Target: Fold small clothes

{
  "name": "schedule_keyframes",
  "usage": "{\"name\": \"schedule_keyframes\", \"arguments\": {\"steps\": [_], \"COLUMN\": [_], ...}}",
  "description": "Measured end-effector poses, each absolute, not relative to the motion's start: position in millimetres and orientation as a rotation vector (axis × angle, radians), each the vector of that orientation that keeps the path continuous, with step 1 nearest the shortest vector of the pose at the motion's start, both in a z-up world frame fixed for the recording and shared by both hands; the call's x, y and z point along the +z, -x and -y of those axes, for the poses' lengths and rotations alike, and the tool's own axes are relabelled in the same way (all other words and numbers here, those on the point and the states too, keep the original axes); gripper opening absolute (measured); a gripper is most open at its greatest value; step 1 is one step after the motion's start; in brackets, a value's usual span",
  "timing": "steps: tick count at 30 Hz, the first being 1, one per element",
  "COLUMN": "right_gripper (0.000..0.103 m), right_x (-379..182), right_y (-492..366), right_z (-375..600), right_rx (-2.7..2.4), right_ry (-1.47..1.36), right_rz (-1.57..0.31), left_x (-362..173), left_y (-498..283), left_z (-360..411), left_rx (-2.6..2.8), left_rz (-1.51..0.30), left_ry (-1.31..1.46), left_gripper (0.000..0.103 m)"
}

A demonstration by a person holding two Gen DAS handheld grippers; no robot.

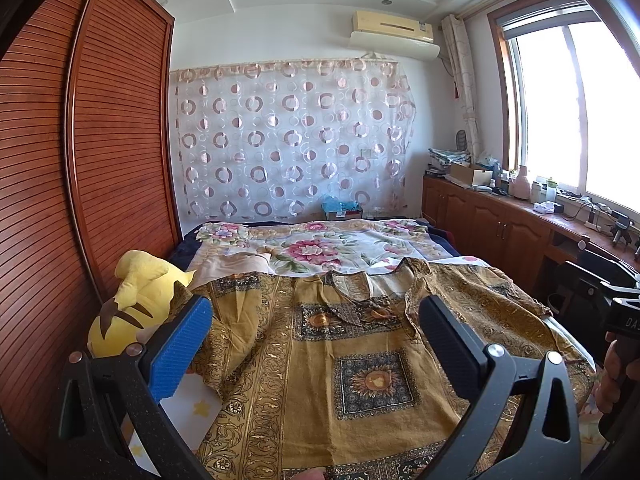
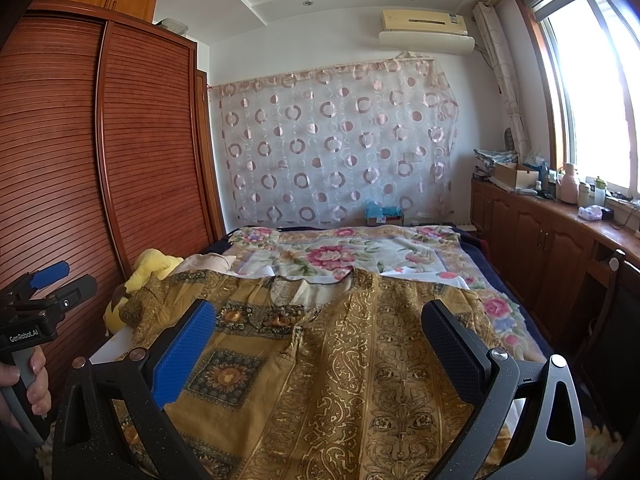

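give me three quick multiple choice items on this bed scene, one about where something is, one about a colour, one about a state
1. Where does the yellow plush toy lie?
A. at the garment's left edge, by the wooden wardrobe
B. on the window counter
C. on top of the air conditioner

2. What colour is the ribbed pad on one finger of the left gripper?
A. red
B. blue
C. white

3. How is the mustard-gold patterned garment lying?
A. rolled in a ball
B. hanging from the curtain
C. spread flat, unfolded, on the floral bedsheet

Answers: 1 A, the toy sits beside the louvred wardrobe. 2 B, the pad is plainly blue. 3 C, neckline and both sleeves lie open, and both the left gripper and the right gripper are open above it.
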State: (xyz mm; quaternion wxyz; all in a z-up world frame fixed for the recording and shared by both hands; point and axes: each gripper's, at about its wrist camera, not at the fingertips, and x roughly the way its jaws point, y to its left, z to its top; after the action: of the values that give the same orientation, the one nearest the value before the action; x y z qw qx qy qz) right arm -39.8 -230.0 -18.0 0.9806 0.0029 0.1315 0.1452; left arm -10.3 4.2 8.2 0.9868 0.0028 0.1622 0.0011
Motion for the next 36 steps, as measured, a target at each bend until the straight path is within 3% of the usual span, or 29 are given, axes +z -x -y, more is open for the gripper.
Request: {"name": "schedule_keyframes", "arguments": {"steps": [36], "right_gripper": [0.102], "right_x": [-21.8], "right_y": [38.0], "right_z": [231.4], "right_rx": [0.297], "right_ry": [-0.002], "right_rz": [-0.266], "left_x": [-3.5], "left_y": [10.6], "left_z": [-18.6], "left_rx": [-0.012], "left_rz": [-0.359], "left_ry": [0.0], "left_gripper": [0.103]}}
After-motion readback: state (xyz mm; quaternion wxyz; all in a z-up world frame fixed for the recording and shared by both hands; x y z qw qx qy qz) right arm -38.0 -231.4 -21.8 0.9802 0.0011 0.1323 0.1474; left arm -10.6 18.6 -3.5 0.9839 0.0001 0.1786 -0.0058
